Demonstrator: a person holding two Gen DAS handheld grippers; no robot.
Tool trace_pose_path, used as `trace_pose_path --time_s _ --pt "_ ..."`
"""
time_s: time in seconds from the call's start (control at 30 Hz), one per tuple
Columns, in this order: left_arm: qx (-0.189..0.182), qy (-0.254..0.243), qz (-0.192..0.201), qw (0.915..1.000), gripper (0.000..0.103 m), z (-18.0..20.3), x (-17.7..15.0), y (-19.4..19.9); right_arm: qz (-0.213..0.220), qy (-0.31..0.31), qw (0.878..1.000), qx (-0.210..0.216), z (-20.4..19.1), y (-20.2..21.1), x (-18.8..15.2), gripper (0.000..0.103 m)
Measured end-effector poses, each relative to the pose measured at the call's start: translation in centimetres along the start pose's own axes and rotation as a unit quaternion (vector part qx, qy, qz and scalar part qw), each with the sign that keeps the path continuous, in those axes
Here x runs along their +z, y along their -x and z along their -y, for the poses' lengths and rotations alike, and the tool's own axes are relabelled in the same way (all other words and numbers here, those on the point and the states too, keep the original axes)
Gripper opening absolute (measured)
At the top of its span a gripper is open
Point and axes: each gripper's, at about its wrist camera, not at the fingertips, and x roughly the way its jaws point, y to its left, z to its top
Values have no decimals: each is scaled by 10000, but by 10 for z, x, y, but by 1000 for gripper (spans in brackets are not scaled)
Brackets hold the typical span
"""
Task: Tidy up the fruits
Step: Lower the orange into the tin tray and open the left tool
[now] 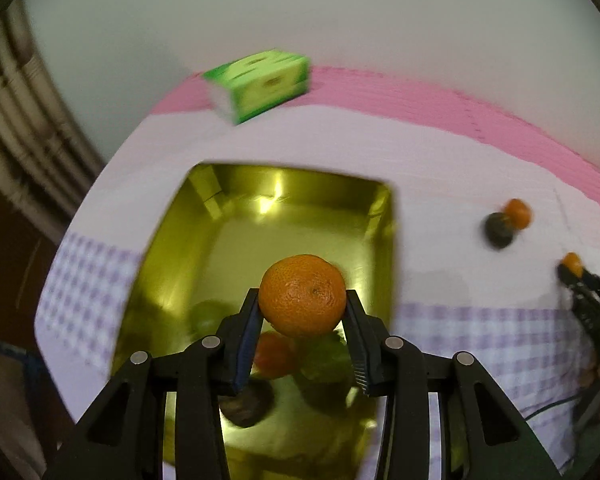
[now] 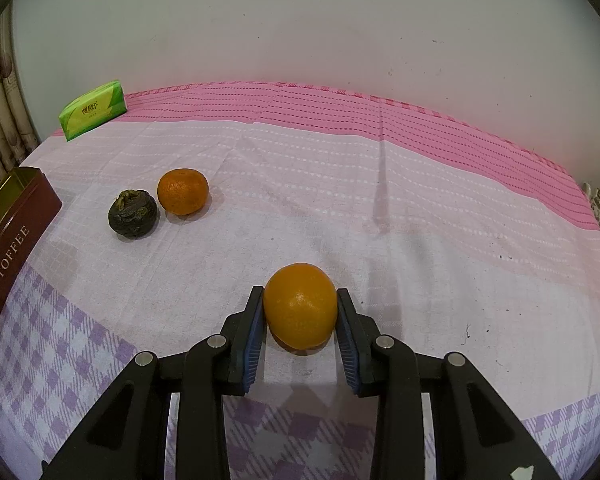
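Observation:
My left gripper [image 1: 302, 304] is shut on a mandarin [image 1: 302, 295] and holds it above a gold-lined tin [image 1: 172, 240] that has several fruits in its near end. My right gripper [image 2: 300, 312] is shut on an orange fruit [image 2: 300, 305] that rests on the tablecloth. It also shows in the left wrist view [image 1: 572, 264] at the far right. A dark wrinkled fruit [image 2: 132, 213] and another mandarin [image 2: 183, 191] lie side by side on the cloth, left of my right gripper. They appear blurred in the left wrist view [image 1: 499, 230].
A green tissue pack [image 2: 93, 109] lies at the back left of the table. The tin's dark red side [image 2: 10, 248], marked TOFFEE, stands at the left edge. The table carries a pink, white and purple-checked cloth [image 2: 340, 184]. A wall is behind, curtains at left.

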Motion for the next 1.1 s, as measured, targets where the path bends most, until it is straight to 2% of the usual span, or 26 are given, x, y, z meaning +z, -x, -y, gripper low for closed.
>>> trace_pose_path --time_s 0.2,0.3,0.77,1.1 --pt "157 187 -177 9995 41 -31 -16 -13 -2 5 10000 -2 0 0 0 32" --pt "57 284 -270 9992 41 -37 -15 -20 -2 6 10000 -4 0 0 0 32" --pt "156 90 -286 9994 42 -30 -13 -23 -10 -5 10000 -2 1 -1 1 32" --pt "148 140 -320 9993 42 -30 -13 -23 -11 -6 10000 -6 0 0 1 33"
